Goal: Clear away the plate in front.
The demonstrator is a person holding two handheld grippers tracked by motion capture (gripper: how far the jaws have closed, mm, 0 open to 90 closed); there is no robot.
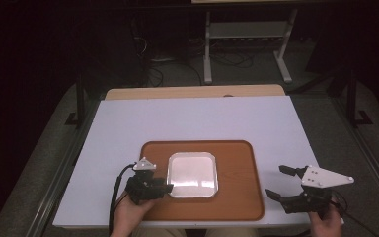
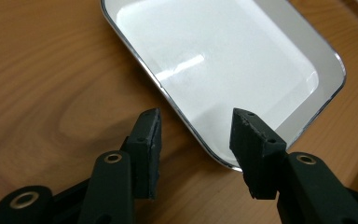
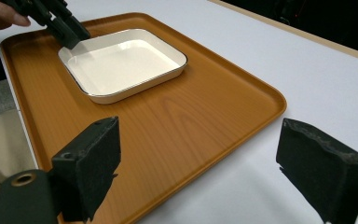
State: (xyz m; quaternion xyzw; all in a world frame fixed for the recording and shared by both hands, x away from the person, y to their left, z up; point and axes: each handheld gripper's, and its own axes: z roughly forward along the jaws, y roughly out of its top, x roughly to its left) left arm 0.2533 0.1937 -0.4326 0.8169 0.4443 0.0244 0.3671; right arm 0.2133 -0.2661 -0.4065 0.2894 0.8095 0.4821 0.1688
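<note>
A square white plate (image 1: 192, 174) with a thin dark rim lies in the middle of an orange-brown wooden tray (image 1: 237, 173). My left gripper (image 1: 169, 187) sits low at the plate's near-left edge. In the left gripper view its jaws (image 2: 196, 116) straddle the rim of the plate (image 2: 223, 51), one over the tray (image 2: 51, 84) and one over the plate's inside, with a gap on both sides. My right gripper (image 1: 275, 180) is wide open above the white table, just right of the tray, with nothing between its jaws (image 3: 200, 130).
The tray rests on a white table top (image 1: 202, 118) with a wooden strip (image 1: 192, 92) along its far edge. Beyond it a metal stand (image 1: 246, 44) and cables stand on the dark floor. The right gripper view shows the plate (image 3: 121, 63), the tray (image 3: 191, 116) and the left gripper (image 3: 72, 39).
</note>
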